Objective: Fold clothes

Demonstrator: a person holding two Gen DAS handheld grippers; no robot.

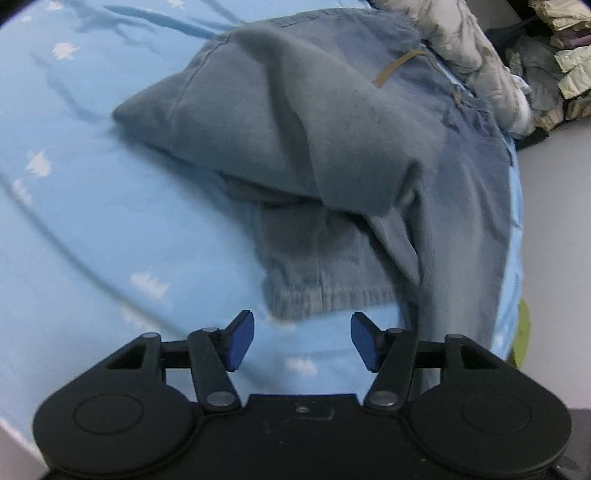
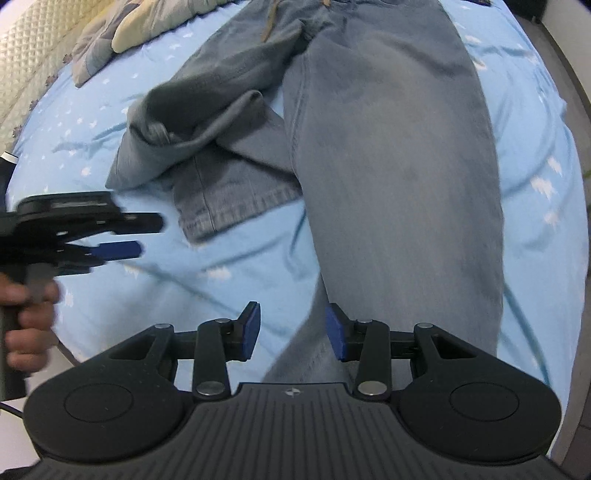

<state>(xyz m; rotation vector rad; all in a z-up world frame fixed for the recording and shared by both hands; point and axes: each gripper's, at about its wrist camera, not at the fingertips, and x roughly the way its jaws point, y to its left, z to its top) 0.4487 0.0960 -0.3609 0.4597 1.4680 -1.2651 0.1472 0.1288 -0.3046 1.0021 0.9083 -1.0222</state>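
blue-padded fingers (image 1: 243, 338) of the left gripper (image 1: 302, 341) stand spread over the light blue bedsheet (image 1: 74, 229), nothing between them — the crumpled leg hem (image 1: 328, 301) of the jeans (image 1: 295, 147) lies just ahead, not touched. right gripper (image 2: 293, 330) jaws part-way apart above the straight leg (image 2: 399, 166), which runs under them; pads look clear of the fabric. jeans are spread on the bed, one leg bunched and folded back on itself (image 2: 192, 122). a hand (image 2: 26, 317) grips the left gripper's handle at the right view's left edge. rumpled quilt (image 2: 122, 33) at the far end.
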